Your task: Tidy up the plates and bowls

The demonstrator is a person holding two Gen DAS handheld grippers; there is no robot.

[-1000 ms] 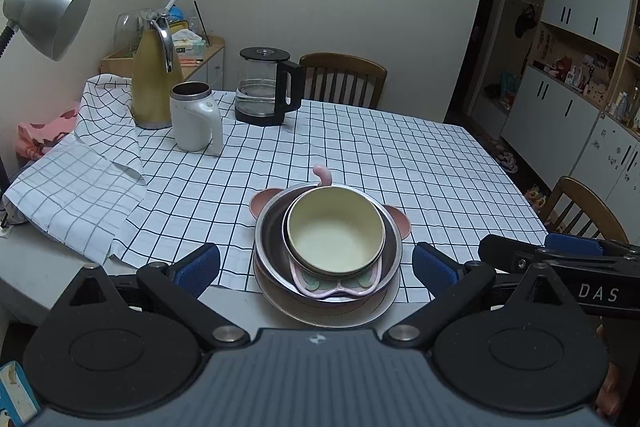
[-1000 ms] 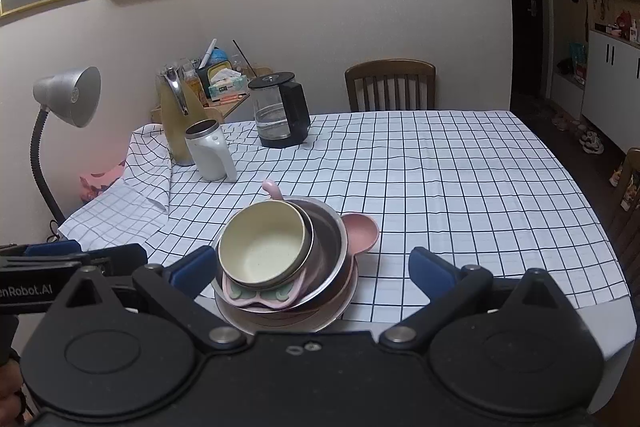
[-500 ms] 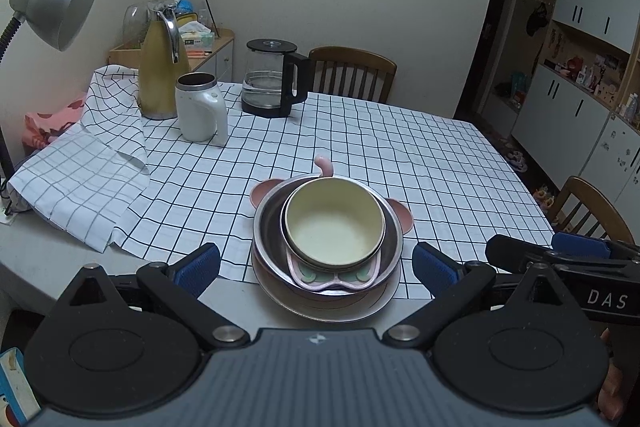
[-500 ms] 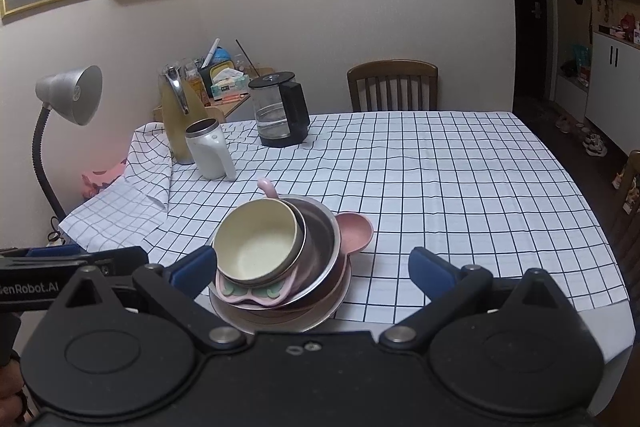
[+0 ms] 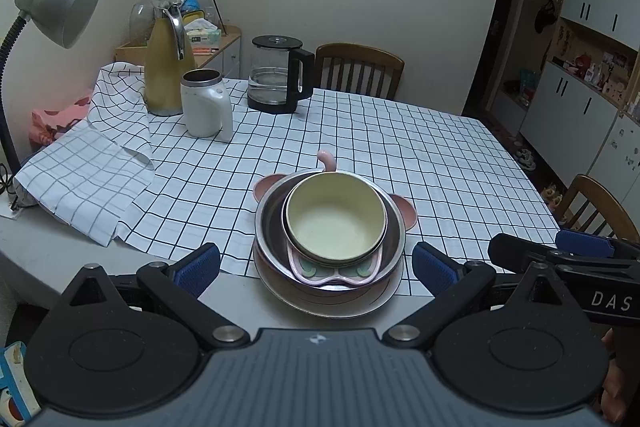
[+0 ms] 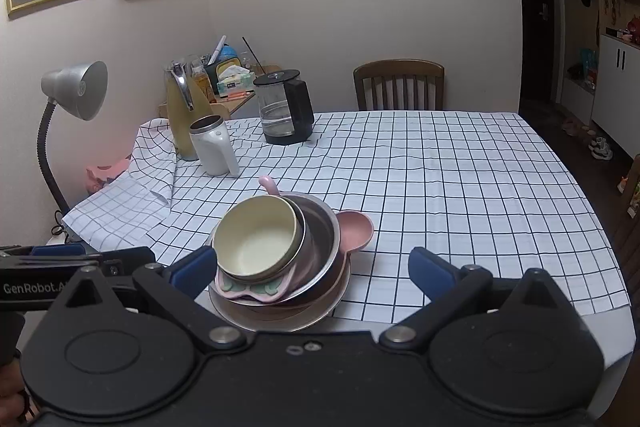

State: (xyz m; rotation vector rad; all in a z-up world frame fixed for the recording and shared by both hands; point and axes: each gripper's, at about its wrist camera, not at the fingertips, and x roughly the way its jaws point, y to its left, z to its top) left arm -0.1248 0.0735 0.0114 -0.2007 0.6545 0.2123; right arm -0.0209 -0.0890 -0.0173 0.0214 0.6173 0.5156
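A stack of dishes stands at the table's near edge. A cream bowl (image 5: 336, 219) is on top. Under it lie a pink animal-shaped plate (image 5: 332, 273), a steel bowl (image 5: 267, 227), a pink eared plate (image 5: 406, 213) and a wide bottom plate (image 5: 320, 305). My left gripper (image 5: 316, 265) is open, and the stack sits just beyond its fingers, centred between them. My right gripper (image 6: 312, 267) is open too. In its view the cream bowl (image 6: 256, 243) sits left of centre, near the left fingertip (image 6: 194, 267). Nothing is held.
On the checked tablecloth (image 5: 400, 147) at the back left stand a white mug (image 5: 204, 107), a yellow thermos (image 5: 164, 75) and a glass kettle (image 5: 276, 79). A desk lamp (image 5: 60, 7) leans over the left side. Chairs (image 5: 360, 67) stand behind and at the right (image 5: 596, 203).
Both views drifted only slightly. The stack has not moved and both grippers stay open.
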